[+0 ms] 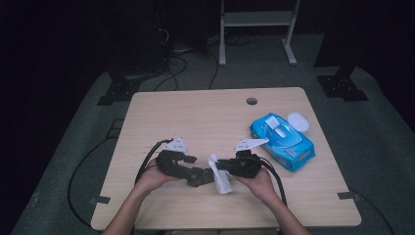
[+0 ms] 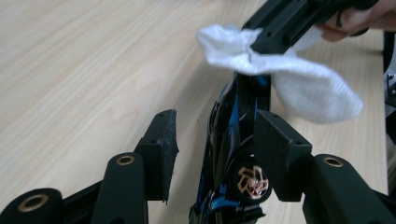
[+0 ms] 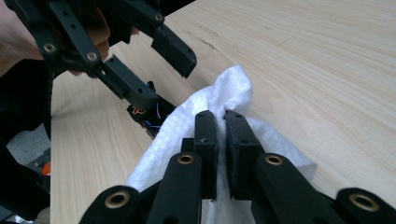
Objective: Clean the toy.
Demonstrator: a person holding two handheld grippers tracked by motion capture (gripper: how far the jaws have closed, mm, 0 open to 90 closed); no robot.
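The step in hand looks like wiping a small dark toy car (image 2: 233, 154) with a white wet wipe (image 1: 221, 180), near the front edge of the wooden surface (image 1: 195, 117). The right claw (image 3: 223, 154) is clamped tight on the wipe, its two pads pressed together with the cloth bunched between them and hanging below. The left claw (image 2: 212, 154) stands part open around the toy car: in the left gripper view one pad lies right against the car's side, while the other stands clear of it, so the grip looks loose or just let go; whether the near pad presses I cannot say for sure. The car, black with blue trim and a gold-spoked wheel, sits just left of the wipe, touching or almost touching it, and seems to rest nose-down toward the surface. The next move, as I judge it, calls for the left claw to get a firm hold on the car so that the right one can rub the wipe along its body without pushing it away. Well to the right of the wipe lies a blue pack of wipes (image 1: 286, 142) with its round white lid (image 1: 298, 120) flipped open; a white sheet peeks from the opening.
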